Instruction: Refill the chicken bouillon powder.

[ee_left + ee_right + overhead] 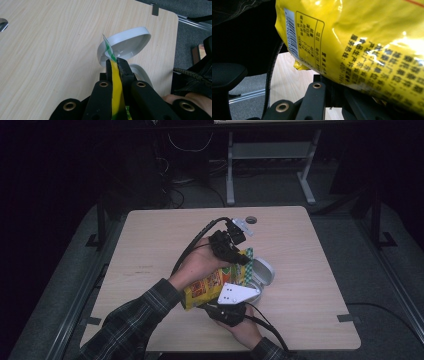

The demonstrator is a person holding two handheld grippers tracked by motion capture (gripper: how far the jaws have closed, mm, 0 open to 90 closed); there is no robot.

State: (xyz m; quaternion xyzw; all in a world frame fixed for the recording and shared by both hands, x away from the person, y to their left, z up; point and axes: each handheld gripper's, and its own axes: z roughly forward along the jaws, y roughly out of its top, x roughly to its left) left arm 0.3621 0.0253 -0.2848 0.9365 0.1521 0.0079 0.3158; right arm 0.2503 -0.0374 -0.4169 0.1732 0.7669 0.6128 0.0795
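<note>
A yellow printed snack bag (210,287) hangs between both grippers above the table. My left gripper (243,259) is shut on its top edge; in the left gripper view the jaws (115,61) pinch the yellow film (116,85) just below the green-and-white seal. My right gripper (227,293), with its grey plate on top, holds the bag's lower end; in the right gripper view the bag (362,37) covers most of the jaws (324,78). A white round container (262,272) with its hinged lid (127,42) open sits under the bag's top.
The light wooden table (150,250) has a round metal grommet (251,220) near its far edge. Grey tape tabs (347,318) mark the right edge. A white desk frame (270,165) and cables stand on the dark floor behind.
</note>
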